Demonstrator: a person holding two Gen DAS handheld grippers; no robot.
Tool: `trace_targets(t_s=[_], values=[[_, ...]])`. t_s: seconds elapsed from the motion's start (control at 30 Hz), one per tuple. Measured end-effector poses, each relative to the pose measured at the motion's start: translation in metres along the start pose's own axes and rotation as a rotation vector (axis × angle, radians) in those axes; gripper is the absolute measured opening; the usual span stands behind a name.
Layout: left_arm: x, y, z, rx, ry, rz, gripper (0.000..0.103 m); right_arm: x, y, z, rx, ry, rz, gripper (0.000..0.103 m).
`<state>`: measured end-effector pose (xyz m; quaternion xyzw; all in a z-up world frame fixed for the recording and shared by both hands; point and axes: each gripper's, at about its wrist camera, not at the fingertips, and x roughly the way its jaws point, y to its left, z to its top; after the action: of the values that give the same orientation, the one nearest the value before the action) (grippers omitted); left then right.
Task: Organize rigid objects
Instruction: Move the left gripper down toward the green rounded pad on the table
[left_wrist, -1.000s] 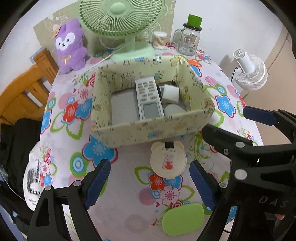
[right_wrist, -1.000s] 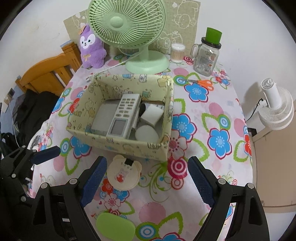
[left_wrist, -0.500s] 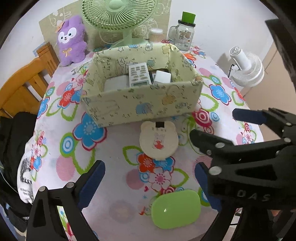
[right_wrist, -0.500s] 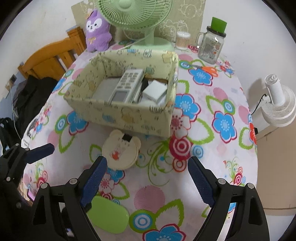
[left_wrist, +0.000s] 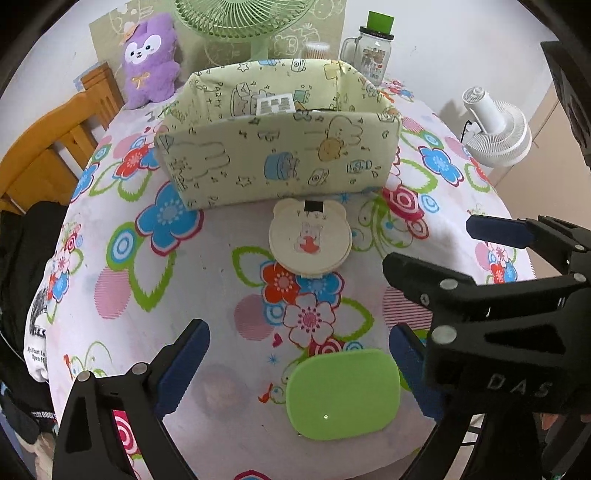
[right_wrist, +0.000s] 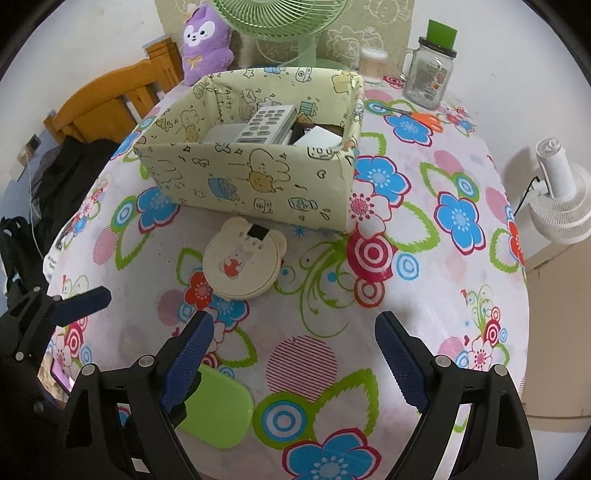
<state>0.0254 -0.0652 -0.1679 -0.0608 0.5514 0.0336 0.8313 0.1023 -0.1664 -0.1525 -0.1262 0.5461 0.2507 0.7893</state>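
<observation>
Left wrist view: you are holding the left claw (left_wrist: 295, 369) with its jaws spread apart and empty, low over the bench (left_wrist: 207, 295). The green flat case (left_wrist: 343, 393) is lying between the fingertips, nearer the right-hand one, which suggests you are lining up to take it. Ahead of the claw the bear-shaped compact (left_wrist: 310, 240) is resting flat, just short of the patterned box (left_wrist: 280, 162). The box is sitting further ahead, with a remote control (left_wrist: 276, 105) showing over its near wall. The right claw (left_wrist: 443, 258) is crossing in from the right side.

Right wrist view: you are keeping the right claw (right_wrist: 293, 358) open too, gripping nothing. The green flat case (right_wrist: 218, 413) is lying beside and partly under its left finger, outside the gap. The bear-shaped compact (right_wrist: 243, 262) is ahead and to the left, near the box (right_wrist: 258, 177), where the remote control (right_wrist: 269, 123) and other items are already stowed. Judging by this, two loose pieces are awaiting collection.
</observation>
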Motion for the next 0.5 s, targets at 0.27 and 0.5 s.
trace_targets(t_s=[0.27,0.5], values=[[0.01,-0.004,-0.017,-0.014,-0.009,-0.028,0.099,0.009,-0.002,-0.015,-0.005,-0.032,0.009,0.091],[0.021,-0.008,-0.031,-0.012,0.012,-0.03,0.099,0.017,-0.007,-0.032,-0.023,-0.029,0.005,0.091]])
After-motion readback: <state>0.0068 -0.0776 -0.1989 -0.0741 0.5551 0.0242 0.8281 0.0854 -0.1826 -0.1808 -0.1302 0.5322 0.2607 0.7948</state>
